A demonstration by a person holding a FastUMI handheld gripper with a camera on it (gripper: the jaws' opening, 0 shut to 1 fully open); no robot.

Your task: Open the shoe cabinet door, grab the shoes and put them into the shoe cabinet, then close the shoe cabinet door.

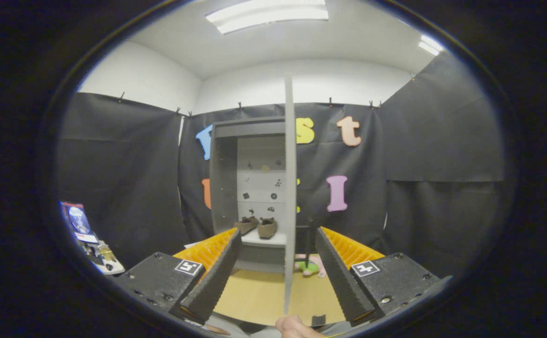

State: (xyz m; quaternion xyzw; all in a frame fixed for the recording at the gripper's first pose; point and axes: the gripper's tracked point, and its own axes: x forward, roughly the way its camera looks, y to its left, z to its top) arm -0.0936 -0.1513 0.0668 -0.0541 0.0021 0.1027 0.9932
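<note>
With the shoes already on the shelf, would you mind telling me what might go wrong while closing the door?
1. The grey cabinet door stands edge-on between the open fingers of the hand-held gripper, untouched by either; a push could slip off its thin edge.
2. The pair of brown shoes sits near the front of the white shelf, so the closing door might catch them.

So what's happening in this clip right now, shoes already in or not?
A hand-held gripper faces a grey shoe cabinet whose door stands open, seen edge-on between the open fingers; neither finger touches it. A pair of brown shoes already sits on the cabinet's shelf. A fingertip shows just below the door's lower edge. Closing the door looks like the step left.
</note>
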